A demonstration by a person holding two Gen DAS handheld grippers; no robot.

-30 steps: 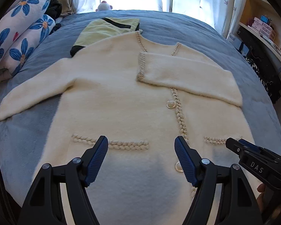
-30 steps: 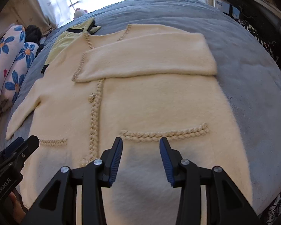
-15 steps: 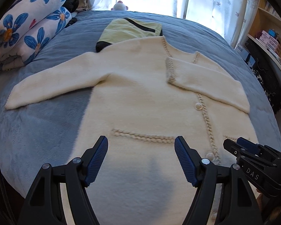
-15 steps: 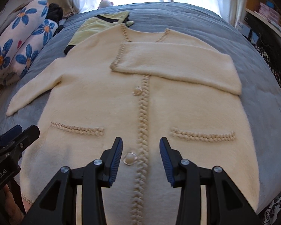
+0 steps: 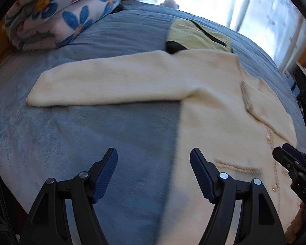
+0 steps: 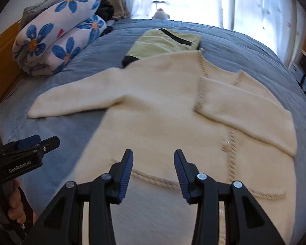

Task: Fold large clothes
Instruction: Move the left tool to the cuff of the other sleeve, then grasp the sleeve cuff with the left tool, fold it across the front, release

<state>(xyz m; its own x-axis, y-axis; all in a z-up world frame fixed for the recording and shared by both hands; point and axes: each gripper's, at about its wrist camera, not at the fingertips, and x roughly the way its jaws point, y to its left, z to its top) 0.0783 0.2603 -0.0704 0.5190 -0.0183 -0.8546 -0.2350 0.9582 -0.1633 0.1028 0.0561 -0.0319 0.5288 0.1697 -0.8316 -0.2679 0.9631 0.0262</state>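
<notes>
A cream knitted cardigan lies flat, front up, on a blue bedspread. Its right sleeve is folded across the chest. Its left sleeve stretches out flat to the left. My left gripper hangs open above bare bedspread, just left of the cardigan's side edge, nothing between its fingers. My right gripper is open above the lower left part of the cardigan near a braided pocket trim, holding nothing. Each gripper shows at the edge of the other's view.
A folded yellow-green garment with black trim lies beyond the cardigan's collar. A rolled floral quilt sits at the back left. A small plush toy is by the curtained window. Shelves stand at the right.
Both grippers have swept left across the cardigan: the left one from over the hem to beside its left edge, the right one from the button band to the left pocket. Neither has taken hold of anything.
</notes>
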